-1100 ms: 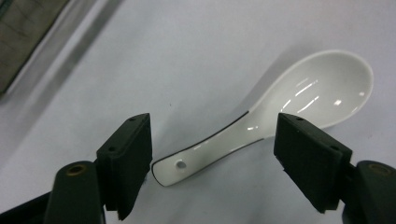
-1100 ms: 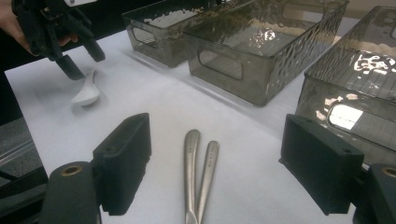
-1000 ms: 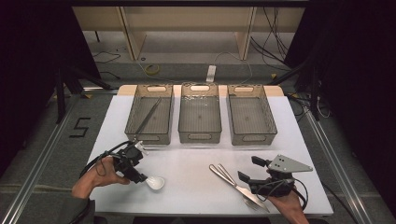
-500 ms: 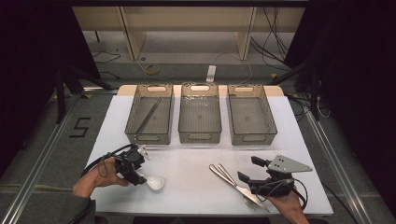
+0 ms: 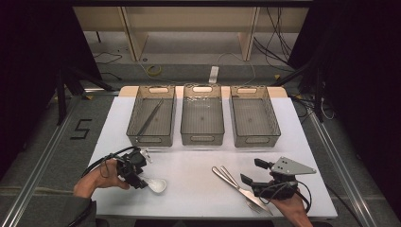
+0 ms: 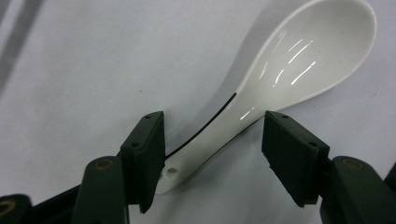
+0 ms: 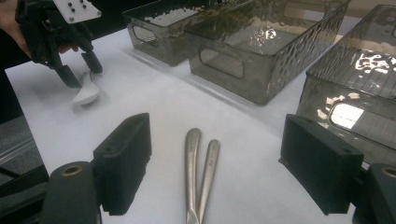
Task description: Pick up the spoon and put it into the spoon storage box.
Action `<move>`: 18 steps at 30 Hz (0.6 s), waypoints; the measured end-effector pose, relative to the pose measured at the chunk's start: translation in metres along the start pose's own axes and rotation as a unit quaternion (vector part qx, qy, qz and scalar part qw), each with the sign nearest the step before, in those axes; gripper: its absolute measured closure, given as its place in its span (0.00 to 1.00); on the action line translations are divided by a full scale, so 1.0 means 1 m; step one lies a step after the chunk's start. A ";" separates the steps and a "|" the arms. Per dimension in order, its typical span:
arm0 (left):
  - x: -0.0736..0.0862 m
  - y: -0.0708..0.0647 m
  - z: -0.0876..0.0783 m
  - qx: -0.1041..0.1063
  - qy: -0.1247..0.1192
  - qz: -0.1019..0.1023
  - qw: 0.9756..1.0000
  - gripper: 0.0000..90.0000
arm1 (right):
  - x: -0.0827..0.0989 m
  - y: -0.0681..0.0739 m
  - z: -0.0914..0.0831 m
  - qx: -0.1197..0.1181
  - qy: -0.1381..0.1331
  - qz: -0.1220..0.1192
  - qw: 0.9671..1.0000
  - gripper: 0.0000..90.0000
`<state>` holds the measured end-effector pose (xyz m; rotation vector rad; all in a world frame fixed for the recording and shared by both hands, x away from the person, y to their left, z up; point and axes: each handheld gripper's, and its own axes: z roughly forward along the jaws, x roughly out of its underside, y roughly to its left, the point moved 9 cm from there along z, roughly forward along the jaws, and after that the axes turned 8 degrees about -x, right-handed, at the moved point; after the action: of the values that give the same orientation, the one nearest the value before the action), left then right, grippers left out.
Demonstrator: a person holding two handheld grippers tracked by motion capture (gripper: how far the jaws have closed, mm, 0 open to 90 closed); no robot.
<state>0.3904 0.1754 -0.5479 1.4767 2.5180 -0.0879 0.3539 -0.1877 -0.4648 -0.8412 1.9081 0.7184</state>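
In the high view, the left tongs [image 5: 142, 177] point down and to the right with their tips at the handle of a white spoon [image 5: 155, 184], which lies on the white table [image 5: 189, 165]. The left hand [image 5: 97, 178] wraps the body from behind, forearm entering from the lower left. The right tongs [image 5: 255, 172] stand spread, tips just right of two metal utensils [image 5: 239, 187] that lie side by side; the right hand [image 5: 291, 208] grips from below. Beyond both tongs stand three grey bins [image 5: 202, 120] in a row, and the left one holds one slim metal tool [image 5: 149, 118].

In the left gripper view, the left tongs [image 6: 212, 140] have just been closing and stand partly spread around the spoon [image 6: 289, 65]; its handle end touches one pad, the other stays clear, and the bowl lies ahead of the tips.

In the right gripper view, the right tongs [image 7: 215, 163] are wide apart and hold nothing; the two utensil handles [image 7: 201, 172] lie between them on the table.
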 end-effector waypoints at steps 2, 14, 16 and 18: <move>0.001 -0.002 0.001 0.013 0.006 0.006 1.000 0.44 | 0.000 0.000 0.000 0.001 0.001 0.001 1.000 0.28; 0.003 -0.009 -0.001 0.030 0.008 0.017 0.999 0.61 | 0.000 0.000 0.000 0.002 0.000 0.001 1.000 0.29; 0.004 -0.011 -0.002 0.036 0.005 0.021 0.999 0.65 | 0.000 -0.001 0.000 0.002 0.000 0.001 1.000 0.29; 0.005 -0.012 -0.003 0.044 0.006 0.026 0.999 0.69 | 0.000 -0.001 0.000 0.002 0.000 0.000 1.000 0.29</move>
<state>0.3774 0.1744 -0.5466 1.5805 2.5124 -0.1840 0.3543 -0.1885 -0.4646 -0.8370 1.9088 0.7141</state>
